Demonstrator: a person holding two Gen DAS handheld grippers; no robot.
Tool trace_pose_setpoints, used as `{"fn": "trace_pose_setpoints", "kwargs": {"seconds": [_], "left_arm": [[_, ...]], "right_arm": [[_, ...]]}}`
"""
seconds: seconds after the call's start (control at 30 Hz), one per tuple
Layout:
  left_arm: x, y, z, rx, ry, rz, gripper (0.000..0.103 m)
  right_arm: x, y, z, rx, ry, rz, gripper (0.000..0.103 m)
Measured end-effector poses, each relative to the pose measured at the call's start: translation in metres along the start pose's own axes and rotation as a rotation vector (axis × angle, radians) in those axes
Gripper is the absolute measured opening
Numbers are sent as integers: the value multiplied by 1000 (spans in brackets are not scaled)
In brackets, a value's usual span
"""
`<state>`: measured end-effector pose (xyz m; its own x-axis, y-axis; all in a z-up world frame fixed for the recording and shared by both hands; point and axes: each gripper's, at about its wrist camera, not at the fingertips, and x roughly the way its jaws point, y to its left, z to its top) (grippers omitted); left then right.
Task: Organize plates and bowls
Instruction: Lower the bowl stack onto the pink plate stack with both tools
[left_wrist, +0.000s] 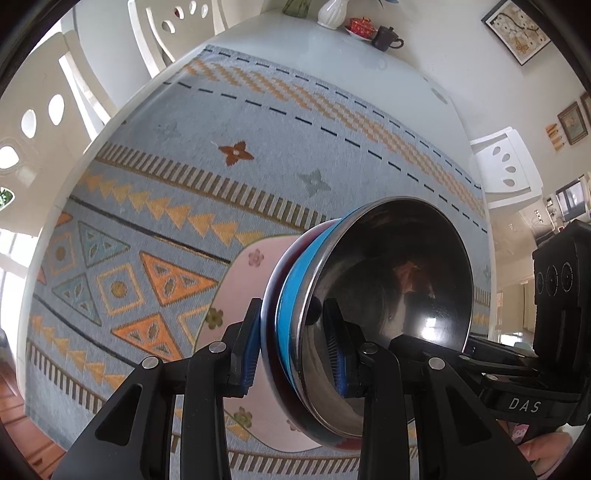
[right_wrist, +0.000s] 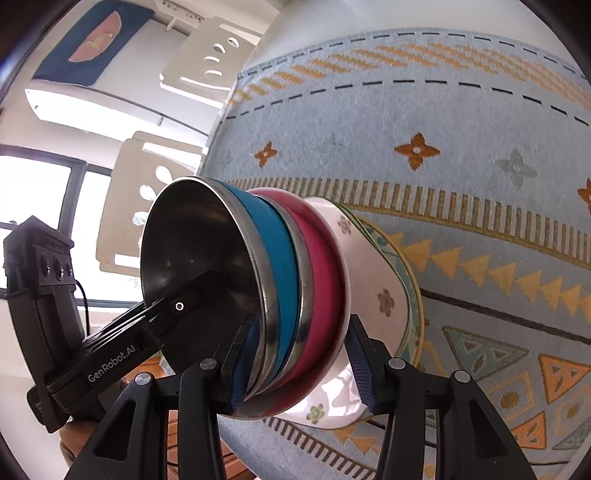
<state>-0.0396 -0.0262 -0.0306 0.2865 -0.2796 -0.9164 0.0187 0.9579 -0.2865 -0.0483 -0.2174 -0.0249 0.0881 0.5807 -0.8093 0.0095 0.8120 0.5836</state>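
Note:
A nested stack sits on the patterned cloth: a steel bowl with a blue band (left_wrist: 388, 280) (right_wrist: 207, 258) on top, a steel bowl with a red band (right_wrist: 321, 266) under it, then a white flowered bowl (left_wrist: 243, 295) (right_wrist: 373, 273) on a flowered plate (right_wrist: 406, 266). My left gripper (left_wrist: 291, 347) is shut on the rims of the two steel bowls, one finger inside. My right gripper (right_wrist: 301, 363) grips the same rims from the opposite side, one finger inside and one outside the red band. Each gripper shows in the other's view.
The cloth (left_wrist: 229, 192) covers a white table. White chairs (left_wrist: 48, 122) (right_wrist: 207, 55) stand around it. At the far end are a white vase (left_wrist: 332, 13), a red cup on a saucer (left_wrist: 360, 26) and a dark mug (left_wrist: 386, 37).

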Motion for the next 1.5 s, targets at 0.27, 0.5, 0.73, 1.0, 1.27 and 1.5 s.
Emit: {"fn": "trace_pose_setpoints", "kwargs": {"seconds": [0.27,0.5,0.73,1.0,1.27,1.5], "left_arm": [[1,-2,-1,28,27,19,28],[0,4,-7,29,56,30,28],[4,7,-12,20,87,27,29],[-12,-4,-7,97,68,81,56],[-32,-11,3,129,7,71,74],[-33,-21,-3,194,-25,97,74]], "right_arm": [[9,1,2,-3,40,-35,47],[19,8,-2,-36,84,-44,47],[18,8,1,-41,80,-50,47],[7,23,1,-65,96,-113,54],[-20,41,-12,-99,17,-203,54],[-43,61,-26,-152,-185,-369,55]]}}
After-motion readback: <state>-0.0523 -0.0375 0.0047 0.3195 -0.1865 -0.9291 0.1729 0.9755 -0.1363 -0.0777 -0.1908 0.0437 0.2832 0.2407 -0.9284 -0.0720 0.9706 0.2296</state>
